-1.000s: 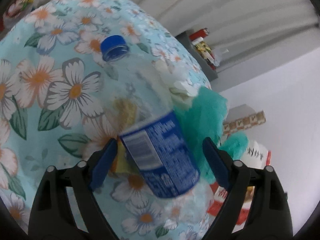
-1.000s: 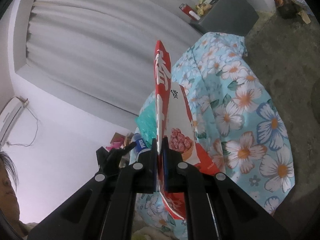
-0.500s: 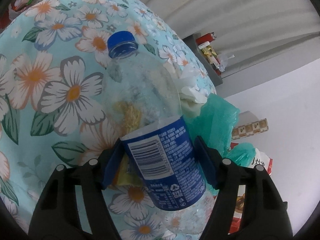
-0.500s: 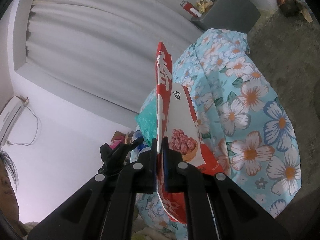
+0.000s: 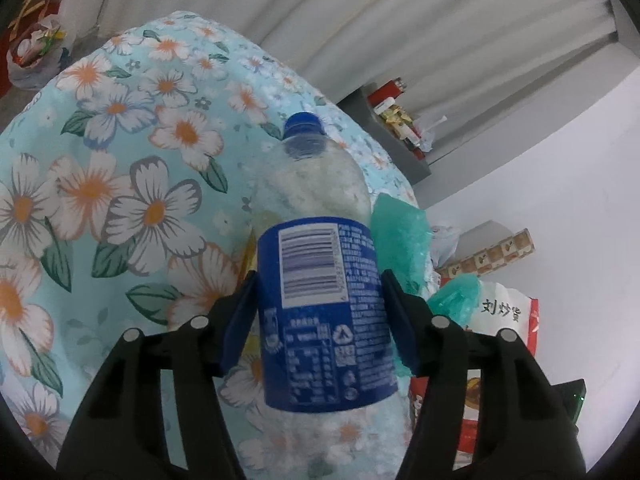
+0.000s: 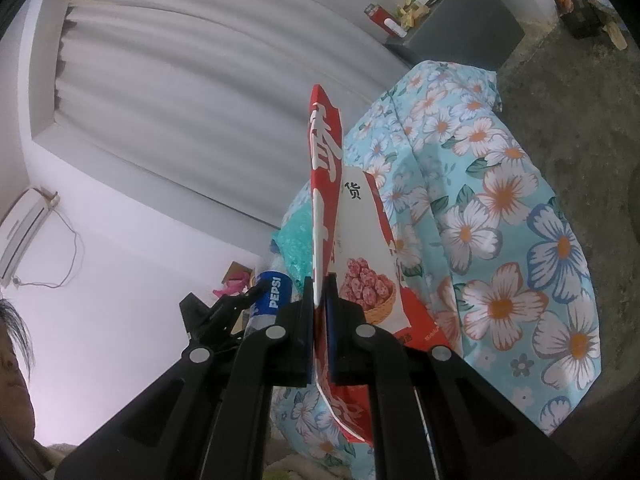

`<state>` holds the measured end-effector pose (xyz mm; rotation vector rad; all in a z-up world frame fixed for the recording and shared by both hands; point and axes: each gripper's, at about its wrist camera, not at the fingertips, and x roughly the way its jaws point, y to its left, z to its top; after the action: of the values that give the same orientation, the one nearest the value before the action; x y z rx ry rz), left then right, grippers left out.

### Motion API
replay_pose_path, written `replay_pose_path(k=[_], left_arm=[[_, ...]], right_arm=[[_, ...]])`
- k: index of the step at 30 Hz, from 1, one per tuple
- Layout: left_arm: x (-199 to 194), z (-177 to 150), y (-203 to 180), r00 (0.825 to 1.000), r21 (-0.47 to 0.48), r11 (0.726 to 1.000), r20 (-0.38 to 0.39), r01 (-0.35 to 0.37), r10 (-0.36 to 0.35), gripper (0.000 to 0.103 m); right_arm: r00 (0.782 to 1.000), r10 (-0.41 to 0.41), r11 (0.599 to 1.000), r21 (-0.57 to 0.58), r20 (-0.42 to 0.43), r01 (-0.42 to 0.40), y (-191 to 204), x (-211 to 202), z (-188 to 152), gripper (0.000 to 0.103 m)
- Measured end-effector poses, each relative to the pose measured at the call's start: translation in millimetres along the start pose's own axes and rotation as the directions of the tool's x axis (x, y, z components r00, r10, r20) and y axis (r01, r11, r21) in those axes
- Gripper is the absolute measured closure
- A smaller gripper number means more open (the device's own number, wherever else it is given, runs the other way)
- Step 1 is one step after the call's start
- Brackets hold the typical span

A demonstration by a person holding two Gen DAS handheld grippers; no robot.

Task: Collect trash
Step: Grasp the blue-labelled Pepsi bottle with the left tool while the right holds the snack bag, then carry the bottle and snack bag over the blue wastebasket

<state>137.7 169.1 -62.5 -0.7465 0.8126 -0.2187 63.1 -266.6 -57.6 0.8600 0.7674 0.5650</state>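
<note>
Bottle (image 5: 320, 312): clear plastic cylinder, crinkled and cloudy above and below a glossy blue wrap label printed with a barcode and fine white text; blue ribbed screw cap at the far end; it is sitting between the blue pads of the left gripper (image 5: 318, 320), above the floral cloth (image 5: 132, 184)
Left gripper: black angular arms with round silver fasteners; flat blue pads are pressing on both sides of the label; the jaws have just been closing, with the bottle between them
Right gripper (image 6: 320, 300): same black build; pads are standing nearly together and clamping the thin edge of the red bag (image 6: 326, 184)
Red bag: stiff glossy packaging, red with large white characters and a white panel showing a basket of red-brown pieces; it is standing edge-on and upright out of the pads
Floral cloth: soft pale-blue fabric with white and orange flowers and green leaves; it is draping over a rounded bulk
Green bag (image 5: 400, 236): thin crumpled teal film; it is lying just beside the bottle
Left wrist view only: barcode side of the label, bottle cap, pad contact
Right wrist view only: brand lettering on the label, rough grey floor (image 6: 568, 92), pleated white curtain (image 6: 192, 80), wall air conditioner (image 6: 20, 236); the left gripper is appearing small beside the right one
</note>
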Motion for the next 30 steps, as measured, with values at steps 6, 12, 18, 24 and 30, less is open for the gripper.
replay_pose_path(k=[6,12,18,24,30], left_arm=[[-8.7,-7.9,1.5,1.000,0.018,1.000,-0.009,0.005,-0.005,0.047],[-33.9,-19.3,-0.9,0.999,0.047,0.998,0.033,0.034,-0.036,0.048],[-64.6,-24.7,-25.3,0.994,0.144,0.988,0.088,0.053,-0.066,0.047],[-82.4,-27.4,-78.3,0.985,0.294,0.950,0.096,0.109,-0.142,0.047],[-63.4,-36.1,-156.3,0.965,0.421,0.873,-0.015,0.245,-0.263,0.047]], right_arm=[[1.000,-0.004,1.000,-0.018,-0.005,0.004,2.8,-1.4,-1.2,0.097],[1.000,0.003,1.000,-0.026,0.003,-0.003,5.8,-5.0,-2.9,0.097],[0.998,0.036,0.999,-0.041,0.043,-0.034,16.9,-19.3,-1.5,0.098],[0.987,0.074,0.997,-0.041,0.140,-0.068,20.5,-54.1,3.1,0.098],[0.942,0.009,0.999,-0.051,0.334,0.009,15.7,-122.4,5.2,0.098]])
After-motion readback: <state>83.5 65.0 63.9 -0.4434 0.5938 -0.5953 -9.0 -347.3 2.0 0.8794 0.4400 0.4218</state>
